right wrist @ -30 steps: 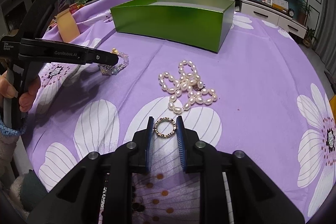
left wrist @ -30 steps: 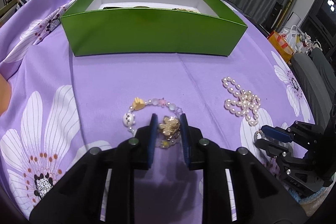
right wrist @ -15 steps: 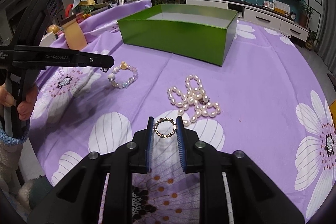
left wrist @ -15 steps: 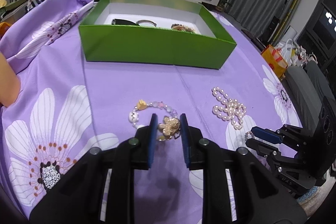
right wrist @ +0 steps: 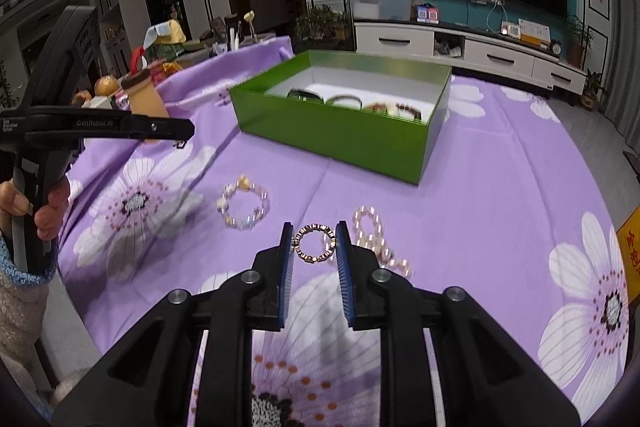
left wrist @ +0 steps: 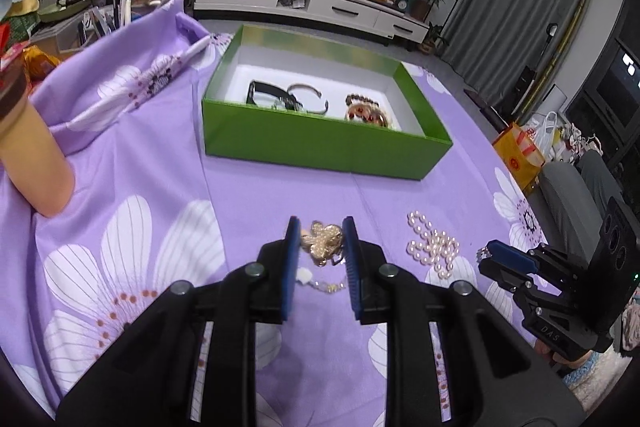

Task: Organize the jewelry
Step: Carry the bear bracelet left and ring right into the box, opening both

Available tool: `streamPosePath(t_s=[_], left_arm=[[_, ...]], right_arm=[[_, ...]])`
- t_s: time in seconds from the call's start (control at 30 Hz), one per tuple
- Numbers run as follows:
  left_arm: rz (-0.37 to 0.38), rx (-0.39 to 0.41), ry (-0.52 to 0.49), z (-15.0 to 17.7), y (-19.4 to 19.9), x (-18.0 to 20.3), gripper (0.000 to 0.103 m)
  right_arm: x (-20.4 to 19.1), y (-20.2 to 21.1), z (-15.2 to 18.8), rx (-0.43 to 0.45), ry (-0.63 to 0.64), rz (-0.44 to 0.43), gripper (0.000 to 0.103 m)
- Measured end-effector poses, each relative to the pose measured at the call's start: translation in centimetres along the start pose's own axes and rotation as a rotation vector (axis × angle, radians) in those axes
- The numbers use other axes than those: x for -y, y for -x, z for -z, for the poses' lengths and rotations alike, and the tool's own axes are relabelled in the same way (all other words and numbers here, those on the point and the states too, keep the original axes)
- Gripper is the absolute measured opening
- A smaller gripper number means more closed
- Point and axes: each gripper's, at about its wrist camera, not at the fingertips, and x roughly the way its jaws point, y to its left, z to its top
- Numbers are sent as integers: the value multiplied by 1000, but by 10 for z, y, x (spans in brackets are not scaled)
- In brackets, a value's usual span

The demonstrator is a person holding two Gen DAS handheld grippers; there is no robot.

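**Both grippers lifted, each with a piece of jewelry**

The left gripper [left wrist: 321, 241] has its fingers closed on a gold flower-shaped brooch [left wrist: 322, 242], held above the surface. The right gripper [right wrist: 314, 242] pinches a small studded ring [right wrist: 314, 242] between its narrowed fingers, also raised. Below, on the purple floral cloth [right wrist: 500, 187], a beaded bracelet [right wrist: 244, 207] lies to the left and a pearl necklace [left wrist: 434, 246] to the right. Further back, well apart from them, stands the open green box [left wrist: 320, 143], already holding bangles and a dark-beaded bracelet.
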Motion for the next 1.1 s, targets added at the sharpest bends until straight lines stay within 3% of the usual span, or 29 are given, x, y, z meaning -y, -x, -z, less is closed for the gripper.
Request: streamPosePath(t_s=[0.47, 0.63, 0.93, 1.1], left_arm=[[30, 37, 7, -56, -15, 3, 21], [52, 1, 32, -85, -40, -5, 21], [75, -42, 136, -149, -101, -23, 21], [23, -72, 130, -174, -133, -22, 21]], right_arm=[[27, -12, -64, 97, -3, 21, 21], [43, -30, -90, 110, -37, 12, 21], [70, -84, -142, 83, -102, -17, 21], [86, -126, -162, 17, -152, -4, 21]])
